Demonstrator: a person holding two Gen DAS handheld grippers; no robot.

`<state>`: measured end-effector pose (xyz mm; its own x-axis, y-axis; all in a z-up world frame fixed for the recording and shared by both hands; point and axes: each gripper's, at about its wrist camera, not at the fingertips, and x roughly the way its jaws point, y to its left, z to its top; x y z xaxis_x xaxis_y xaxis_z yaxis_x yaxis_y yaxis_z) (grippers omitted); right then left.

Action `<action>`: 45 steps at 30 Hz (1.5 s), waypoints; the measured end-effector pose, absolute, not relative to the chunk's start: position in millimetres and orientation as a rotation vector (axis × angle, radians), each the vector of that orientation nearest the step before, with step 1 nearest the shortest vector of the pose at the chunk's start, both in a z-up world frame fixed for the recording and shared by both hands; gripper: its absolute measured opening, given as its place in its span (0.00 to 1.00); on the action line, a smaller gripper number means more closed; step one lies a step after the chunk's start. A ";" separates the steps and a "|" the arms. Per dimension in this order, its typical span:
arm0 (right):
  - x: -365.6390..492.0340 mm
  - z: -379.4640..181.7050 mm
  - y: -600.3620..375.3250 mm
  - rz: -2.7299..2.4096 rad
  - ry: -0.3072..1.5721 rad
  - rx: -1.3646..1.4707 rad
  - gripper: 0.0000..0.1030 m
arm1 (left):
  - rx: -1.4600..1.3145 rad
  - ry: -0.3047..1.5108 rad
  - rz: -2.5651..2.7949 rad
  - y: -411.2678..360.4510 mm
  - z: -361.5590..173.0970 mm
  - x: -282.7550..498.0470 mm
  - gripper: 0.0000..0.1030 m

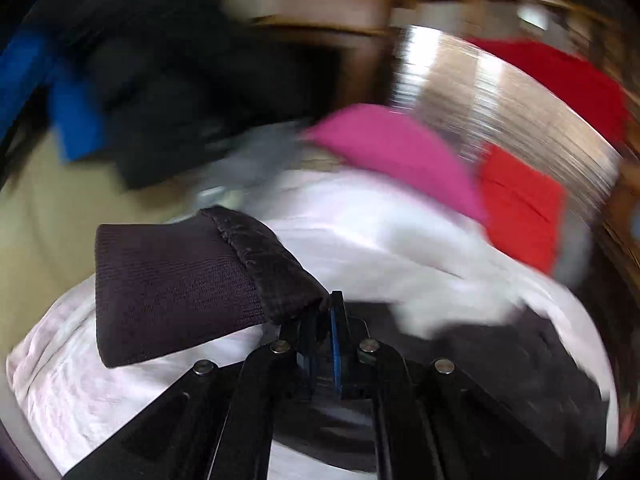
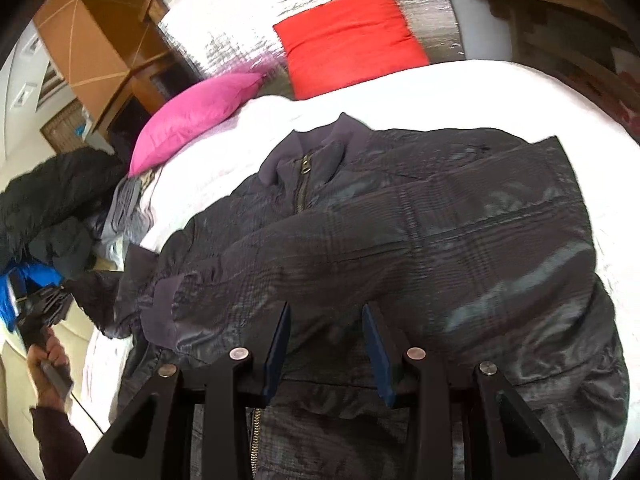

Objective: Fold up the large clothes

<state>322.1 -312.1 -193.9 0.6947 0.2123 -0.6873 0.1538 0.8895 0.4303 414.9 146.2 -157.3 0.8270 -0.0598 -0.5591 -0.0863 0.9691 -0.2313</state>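
1. On the bed (image 2: 400, 92), over a white cover, lies a dark plaid jacket (image 2: 400, 240), front up, its zip (image 2: 302, 184) closed to the collar (image 2: 320, 140), which points toward the pillows.
2. Right tongs (image 2: 326, 344): jaws parted, blue pads (image 2: 280, 344) hovering above the lower front of the jacket; nothing is pinched between them, and whether the tips touch the cloth cannot be told.
3. Left tongs (image 1: 334, 320): clenched on the jacket's sleeve beside its ribbed cuff (image 1: 172, 280), which stands clear of the white cover in the left wrist view. That view is heavily motion-blurred.
4. From the right wrist view, the left tongs (image 2: 48, 300) show at the far left edge, gripped by a hand (image 2: 46, 354) in a dark sleeve, with the jacket's sleeve drawn out toward them past the edge of the bed.
5. A pink pillow (image 2: 192, 116) rests at the head of the bed, just beside the white cover; a red pillow (image 2: 348, 36) lies farther back against a silvery quilted sheet (image 2: 248, 12).
6. Dark clothes (image 2: 52, 200) are heaped to the left of the bed, with a blue item (image 2: 24, 284) below them.
7. Wooden furniture (image 2: 96, 40) stands behind the pillows at upper left.
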 end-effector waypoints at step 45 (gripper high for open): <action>364.4 -241.8 -351.0 0.183 0.860 0.881 0.55 | -0.311 0.734 -0.138 76.7 -191.7 396.9 0.73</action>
